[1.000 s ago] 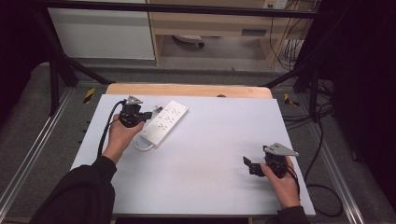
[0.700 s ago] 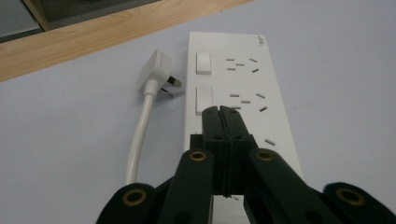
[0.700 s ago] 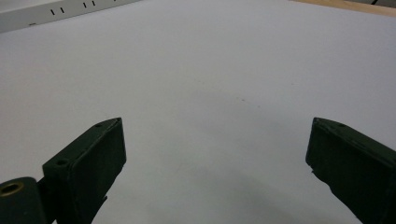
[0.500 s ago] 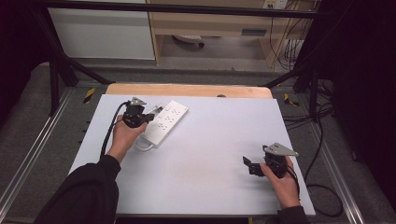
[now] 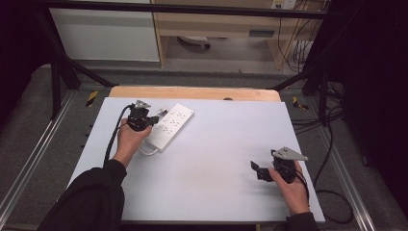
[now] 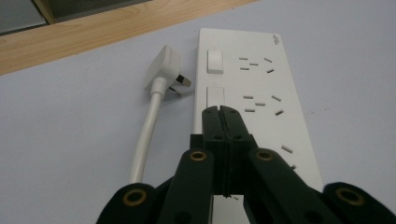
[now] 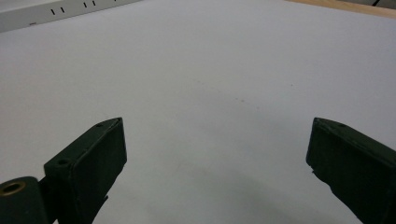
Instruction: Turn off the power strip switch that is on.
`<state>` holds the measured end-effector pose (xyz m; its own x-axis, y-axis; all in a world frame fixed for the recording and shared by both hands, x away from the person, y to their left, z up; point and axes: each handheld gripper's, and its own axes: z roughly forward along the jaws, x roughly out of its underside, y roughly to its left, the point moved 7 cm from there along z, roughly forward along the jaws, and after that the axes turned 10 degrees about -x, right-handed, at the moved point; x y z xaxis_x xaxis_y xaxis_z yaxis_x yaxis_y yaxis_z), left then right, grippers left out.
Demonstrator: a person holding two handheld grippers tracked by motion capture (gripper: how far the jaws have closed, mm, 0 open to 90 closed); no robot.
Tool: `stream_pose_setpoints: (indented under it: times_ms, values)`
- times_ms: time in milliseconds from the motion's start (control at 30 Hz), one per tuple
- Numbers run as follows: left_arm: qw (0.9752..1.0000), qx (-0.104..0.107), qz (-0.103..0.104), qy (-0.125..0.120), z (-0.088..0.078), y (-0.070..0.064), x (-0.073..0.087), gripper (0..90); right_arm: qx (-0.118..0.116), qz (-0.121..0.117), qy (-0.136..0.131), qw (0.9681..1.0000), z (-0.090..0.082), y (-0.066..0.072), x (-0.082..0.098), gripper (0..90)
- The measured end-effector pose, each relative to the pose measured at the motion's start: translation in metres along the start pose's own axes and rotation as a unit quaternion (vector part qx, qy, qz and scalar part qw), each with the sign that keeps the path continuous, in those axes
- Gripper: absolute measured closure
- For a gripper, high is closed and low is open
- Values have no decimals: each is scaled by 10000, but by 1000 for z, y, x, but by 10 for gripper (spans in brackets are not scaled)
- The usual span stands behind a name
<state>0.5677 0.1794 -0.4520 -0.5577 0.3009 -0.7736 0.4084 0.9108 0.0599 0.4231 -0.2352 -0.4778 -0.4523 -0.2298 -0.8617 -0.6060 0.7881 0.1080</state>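
The left gripper (image 6: 222, 110), jaws clenched together with nothing between them, has edged slightly forward along the white power strip (image 5: 169, 125) over the last second; its tip now sits at the near edge of the second rocker switch (image 6: 215, 95). The strip lies at the table's (image 5: 216, 144) far left, its plug (image 6: 163, 69) beside it, unplugged. This suggests a switch press is imminent. The right gripper (image 7: 217, 149), jaws released and empty, remains parked near the right edge, well apart from the strip.
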Motion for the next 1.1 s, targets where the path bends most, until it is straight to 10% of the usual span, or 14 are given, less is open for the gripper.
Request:
stream_pose_setpoints:
  times_ms: [1100]
  values:
    - [9996,-15,143,252,16,-4,8,900,-27,-15,-14,10000,0,0,-1,56]
